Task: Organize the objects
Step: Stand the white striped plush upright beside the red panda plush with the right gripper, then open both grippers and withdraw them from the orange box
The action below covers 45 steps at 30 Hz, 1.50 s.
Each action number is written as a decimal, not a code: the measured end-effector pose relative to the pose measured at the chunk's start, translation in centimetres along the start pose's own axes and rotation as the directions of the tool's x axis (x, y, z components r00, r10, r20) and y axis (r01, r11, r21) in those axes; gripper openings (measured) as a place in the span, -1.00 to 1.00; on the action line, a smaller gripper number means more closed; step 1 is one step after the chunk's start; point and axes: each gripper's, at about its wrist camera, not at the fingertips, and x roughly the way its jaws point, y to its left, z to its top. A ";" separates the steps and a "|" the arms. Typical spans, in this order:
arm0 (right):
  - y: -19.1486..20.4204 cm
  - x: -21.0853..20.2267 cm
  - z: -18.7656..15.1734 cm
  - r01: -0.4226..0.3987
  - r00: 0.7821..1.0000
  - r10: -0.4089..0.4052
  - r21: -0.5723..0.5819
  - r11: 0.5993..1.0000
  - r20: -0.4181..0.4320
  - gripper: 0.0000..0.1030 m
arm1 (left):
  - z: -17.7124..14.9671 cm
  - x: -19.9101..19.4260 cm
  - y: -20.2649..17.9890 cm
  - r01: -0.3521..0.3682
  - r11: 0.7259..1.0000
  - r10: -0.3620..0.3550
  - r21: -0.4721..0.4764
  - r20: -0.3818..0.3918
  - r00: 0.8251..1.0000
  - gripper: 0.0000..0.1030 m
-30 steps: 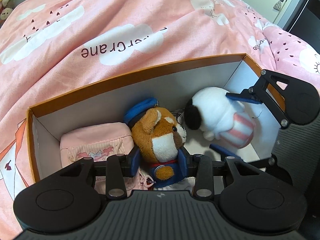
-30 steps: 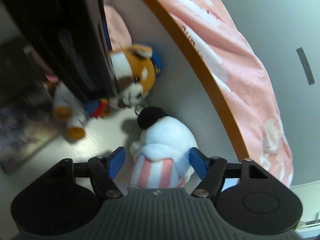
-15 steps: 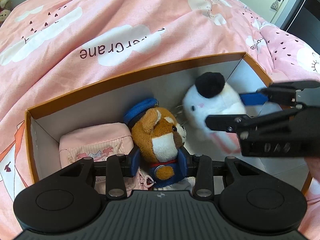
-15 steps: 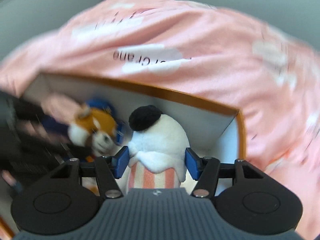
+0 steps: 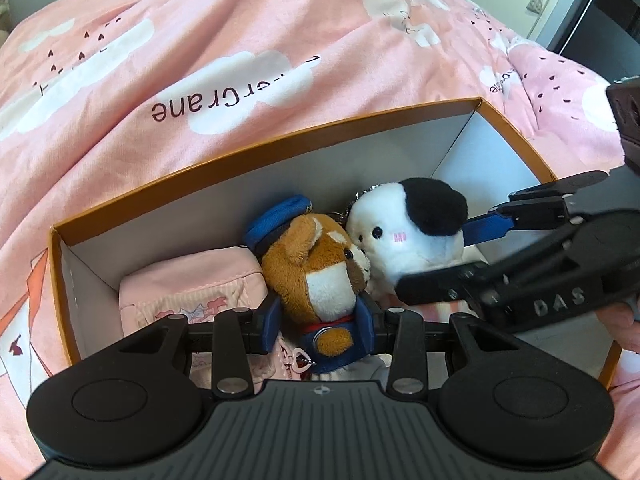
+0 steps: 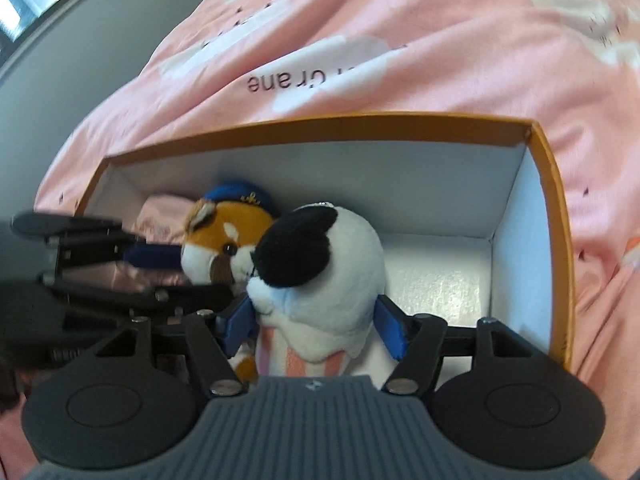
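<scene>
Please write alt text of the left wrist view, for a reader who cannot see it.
The left tongs grip a brown plush dog in a blue cap, inside an orange-rimmed box on a pink quilt. From the right, the right tongs hold a white plush toy against the dog's face; their jaws are opening. A pink pouch lies left.

1. The brown-and-white plush dog in a blue sailor cap [image 5: 316, 276] has its legs hidden behind the left gripper's [image 5: 320, 326] black body at 6 o'clock.
2. The white plush with a black ear patch and pink-striped skirt [image 6: 320, 276] has its lower body cut off by the right gripper [image 6: 316, 330]; whether the blue pads still press it cannot be told.
3. The pale pink fabric pouch [image 5: 188, 284] is half covered by the dog.
4. The quilt lettering [image 5: 236, 100] is partly lost in a fold.
</scene>
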 end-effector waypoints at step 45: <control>5.2 -9.9 -6.4 0.181 0.919 -0.088 -0.212 0.960 0.384 0.21 | -6.9 -12.1 -3.9 -0.033 0.984 0.071 -0.173 0.223 0.972 0.14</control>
